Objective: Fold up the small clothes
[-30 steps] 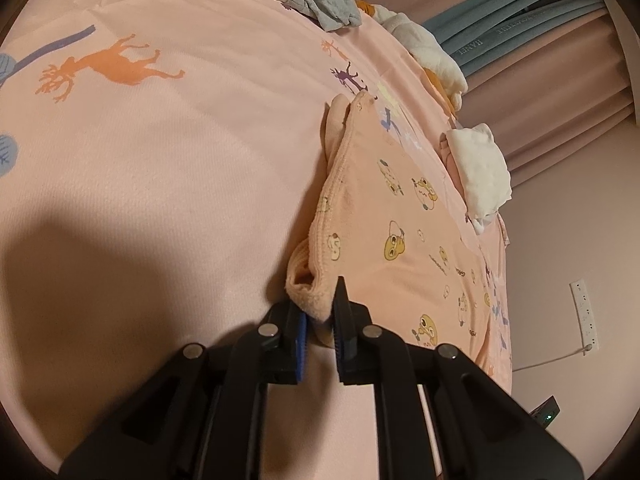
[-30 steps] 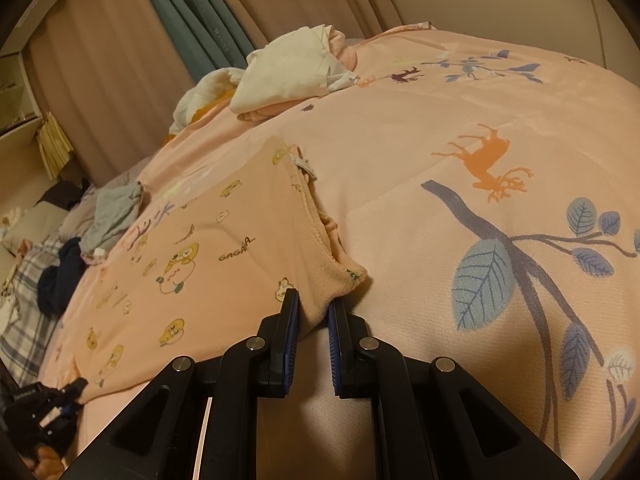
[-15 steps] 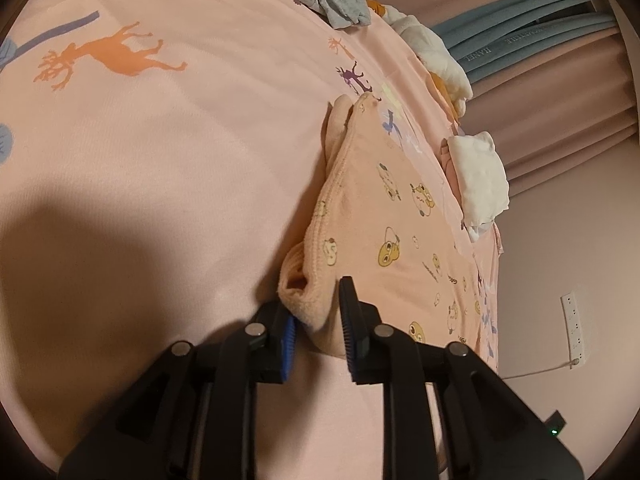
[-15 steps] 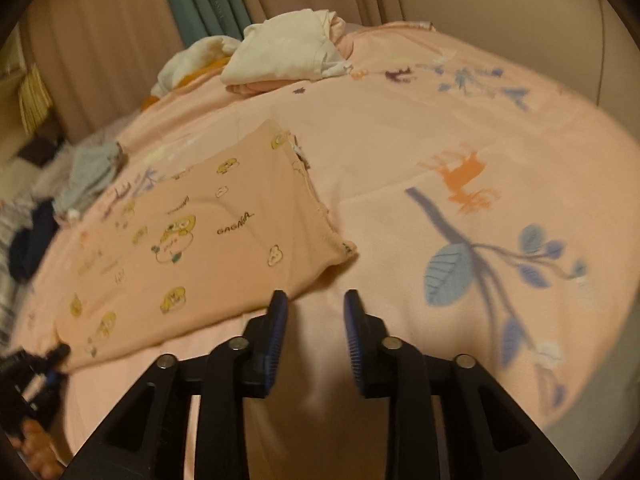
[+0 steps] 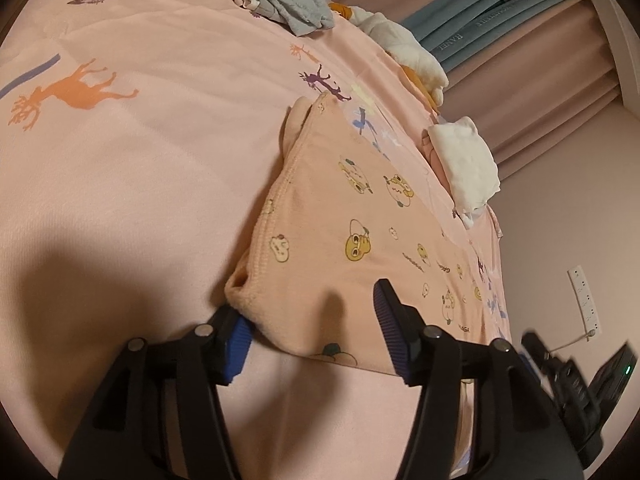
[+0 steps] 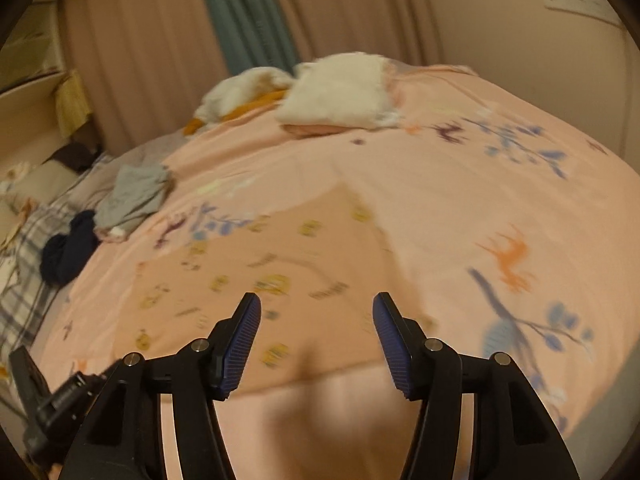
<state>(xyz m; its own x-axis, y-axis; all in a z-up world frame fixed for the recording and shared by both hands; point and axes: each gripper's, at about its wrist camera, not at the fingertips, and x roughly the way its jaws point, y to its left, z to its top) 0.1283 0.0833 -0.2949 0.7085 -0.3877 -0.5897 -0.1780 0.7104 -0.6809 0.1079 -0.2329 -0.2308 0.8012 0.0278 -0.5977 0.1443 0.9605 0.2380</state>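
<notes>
Garment, left wrist view: peach cartoon-print garment (image 5: 360, 240) lies flat on the pink bedspread (image 5: 140, 160), its hemmed corner next to the left finger.
Left claw (image 5: 312, 320): spread wide, holding nothing; the garment's near edge lies between the fingers.
Folded pile: white folded clothes (image 5: 468, 164) sit beyond the garment, near the curtain (image 5: 540, 80).
Grey clothes (image 5: 292, 0): crumpled at the far end of the bed.
Garment, right wrist view: blurred; the peach garment (image 6: 260, 264) spreads flat ahead of the fingers.
Right claw (image 6: 316, 332): spread wide, gripping nothing, above the garment's near edge.
Other laundry: white pile (image 6: 340, 88) far ahead; grey piece (image 6: 132, 196) and dark navy item (image 6: 68, 252) to the left.
</notes>
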